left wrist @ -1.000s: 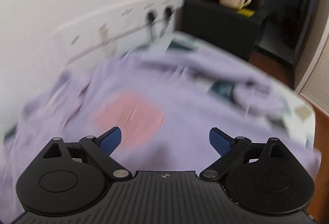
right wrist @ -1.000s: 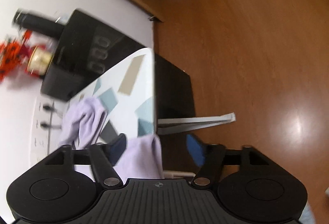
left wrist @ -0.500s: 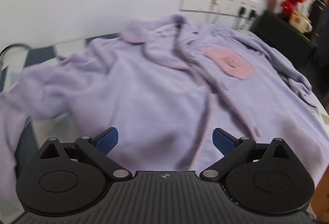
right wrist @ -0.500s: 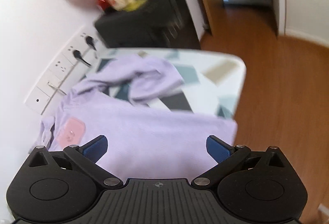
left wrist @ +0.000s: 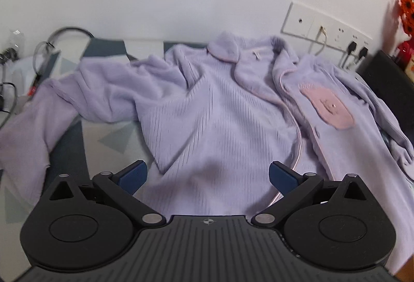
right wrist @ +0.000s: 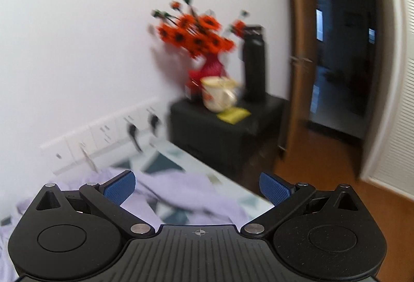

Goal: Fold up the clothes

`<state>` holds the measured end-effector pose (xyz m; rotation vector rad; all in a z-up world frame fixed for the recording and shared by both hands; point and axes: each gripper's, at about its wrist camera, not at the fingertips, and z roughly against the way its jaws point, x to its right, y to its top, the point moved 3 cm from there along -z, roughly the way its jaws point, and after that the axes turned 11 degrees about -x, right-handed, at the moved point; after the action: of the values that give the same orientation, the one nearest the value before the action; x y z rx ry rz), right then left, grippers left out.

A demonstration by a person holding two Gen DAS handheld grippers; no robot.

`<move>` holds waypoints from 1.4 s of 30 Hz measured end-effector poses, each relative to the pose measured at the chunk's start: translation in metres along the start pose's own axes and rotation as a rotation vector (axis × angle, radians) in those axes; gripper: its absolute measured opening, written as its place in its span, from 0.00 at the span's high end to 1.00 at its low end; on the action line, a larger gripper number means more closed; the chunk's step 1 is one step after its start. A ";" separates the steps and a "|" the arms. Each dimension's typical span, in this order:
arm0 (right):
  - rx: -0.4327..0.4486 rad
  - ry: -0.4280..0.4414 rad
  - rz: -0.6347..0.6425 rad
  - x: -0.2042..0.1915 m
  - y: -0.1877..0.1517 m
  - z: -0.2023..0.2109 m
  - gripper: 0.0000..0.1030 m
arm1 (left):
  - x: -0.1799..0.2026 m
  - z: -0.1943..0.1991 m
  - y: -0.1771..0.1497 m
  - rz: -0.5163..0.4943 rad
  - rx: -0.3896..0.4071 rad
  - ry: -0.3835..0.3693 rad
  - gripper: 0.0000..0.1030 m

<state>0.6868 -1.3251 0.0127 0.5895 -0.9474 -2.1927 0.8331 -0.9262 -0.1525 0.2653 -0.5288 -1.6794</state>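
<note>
Lilac fleece pyjama top point(left wrist: 220, 111), qty 1: lying spread, front up, on patterned table point(left wrist: 108, 137), collar point(left wrist: 233, 54) at far edge by wall, hem near you; long axis running near-to-far.
L gripper point(left wrist: 207, 176): hovering just over near hem, fingers wide apart, gripping nothing. You're nearer w/ this one.
R gripper point(right wrist: 196, 186): jaws spread wide, empty, pointing past the top's right sleeve point(right wrist: 186, 194) toward black cabinet point(right wrist: 222, 132).
Sleeves: 2, both sprawling outward. Pink chest pocket point(left wrist: 327, 108): 1, right of placket.
</note>
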 end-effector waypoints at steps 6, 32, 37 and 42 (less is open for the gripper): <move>-0.106 0.316 0.012 0.006 0.027 -0.070 0.01 | 0.029 0.004 -0.018 0.144 -0.009 0.136 0.01; -0.571 0.667 0.184 -0.077 -0.062 -0.162 0.03 | -0.036 0.104 -0.257 0.828 0.071 0.208 0.02; -0.588 0.592 0.262 -0.090 -0.095 -0.164 0.04 | -0.034 0.091 -0.285 0.840 0.096 0.056 0.08; -0.604 0.517 0.339 -0.102 -0.127 -0.165 0.11 | -0.031 0.077 -0.282 0.809 0.128 -0.075 0.21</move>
<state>0.8083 -1.2615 -0.1749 0.5990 -0.0861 -1.7577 0.5583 -0.8529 -0.2255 0.0585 -0.6865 -0.8735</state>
